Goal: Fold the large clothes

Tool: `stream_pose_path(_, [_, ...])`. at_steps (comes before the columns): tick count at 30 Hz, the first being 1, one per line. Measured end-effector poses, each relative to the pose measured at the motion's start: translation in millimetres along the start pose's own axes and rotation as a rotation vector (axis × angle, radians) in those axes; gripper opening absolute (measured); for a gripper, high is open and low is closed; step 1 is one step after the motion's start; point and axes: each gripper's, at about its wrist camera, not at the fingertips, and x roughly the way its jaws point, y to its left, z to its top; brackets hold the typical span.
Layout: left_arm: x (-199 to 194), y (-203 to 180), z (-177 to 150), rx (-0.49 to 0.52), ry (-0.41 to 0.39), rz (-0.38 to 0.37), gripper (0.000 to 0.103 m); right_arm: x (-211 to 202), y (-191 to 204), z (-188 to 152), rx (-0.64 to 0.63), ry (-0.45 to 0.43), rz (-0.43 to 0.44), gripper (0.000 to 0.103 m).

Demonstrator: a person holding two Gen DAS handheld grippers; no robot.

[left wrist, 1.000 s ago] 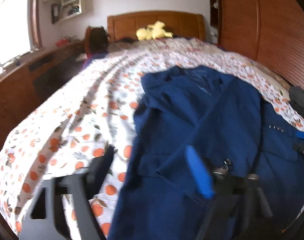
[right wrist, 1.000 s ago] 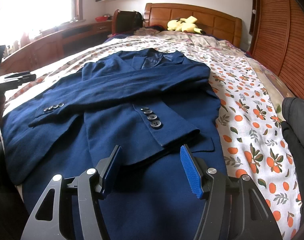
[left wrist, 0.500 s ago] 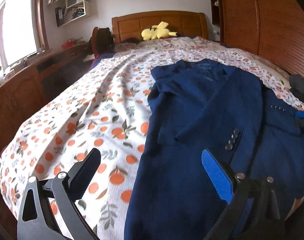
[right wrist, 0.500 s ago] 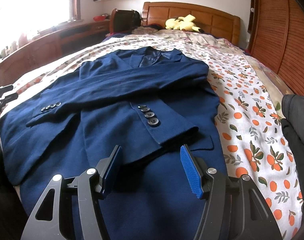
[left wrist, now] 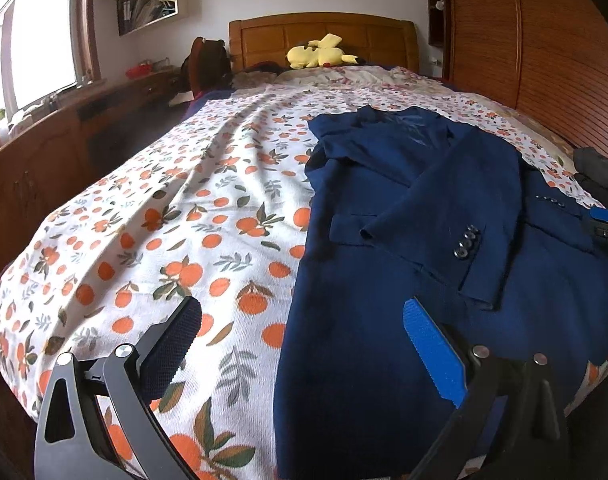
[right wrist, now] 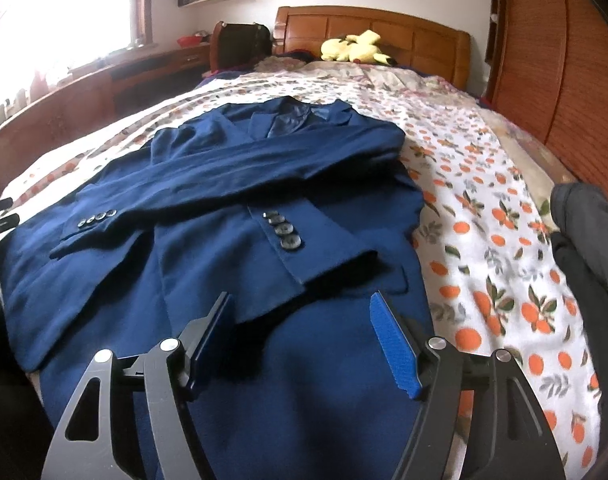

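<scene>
A navy blue jacket (right wrist: 232, 264) lies flat on the bed (left wrist: 176, 208), collar toward the far wooden headboard (right wrist: 376, 36) and hem at the near edge. Both sleeves are folded across its front: one runs from the far right shoulder down to the left, its buttoned cuff (right wrist: 96, 218) resting near the jacket's left edge; the other cuff (right wrist: 284, 236), with four dark buttons, lies on the middle of the front.

The right tongs (right wrist: 300, 344) hover just over the near part of the jacket, and their jaws are opening with only the flat cloth beneath them, nothing gripped. The left tongs (left wrist: 300, 344) stand at their widest over the jacket's left edge: the black finger (left wrist: 172, 340) is above the orange-printed bedspread (left wrist: 144, 256), the blue-padded finger (left wrist: 434, 352) above the navy cloth, and neither presses on anything.

A yellow plush toy (left wrist: 320, 54) sits by the headboard. Dark grey clothing (right wrist: 588, 248), possibly trousers though only partly in frame, lies at the bed's right edge. A wooden wardrobe (right wrist: 560, 68) lines the right wall; a window (left wrist: 40, 36) and a low wooden worktop (left wrist: 64, 120) run along the left.
</scene>
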Motion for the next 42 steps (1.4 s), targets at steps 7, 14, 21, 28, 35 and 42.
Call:
stream_pose_path(7, [0,5,-7,-0.003,0.013,-0.011,0.101,-29,-17,-22,0.031,0.012,-0.018,0.067])
stream_pose_path(14, [6,2,-11,0.02,0.037,-0.03,0.101,-59,-40,-52,0.105,0.033,-0.054,0.067])
stream_pose_path(21, [13,-2,-17,0.047,0.072,-0.049,0.101,-65,-41,-68,0.128,0.07,-0.038,0.063])
stream_pose_path(28, [12,0,-29,0.028,0.087,-0.064,0.101,-68,-22,-62,0.112,0.075,0.042,0.04])
stream_pose_path(35, [-3,1,-45,0.039,0.066,-0.1,0.073,-66,-16,-62,0.104,0.09,0.016,0.04])
stream_pose_path(42, [-20,7,-56,0.004,0.056,-0.147,0.047,-62,-14,-64,0.1,0.105,-0.01,0.04])
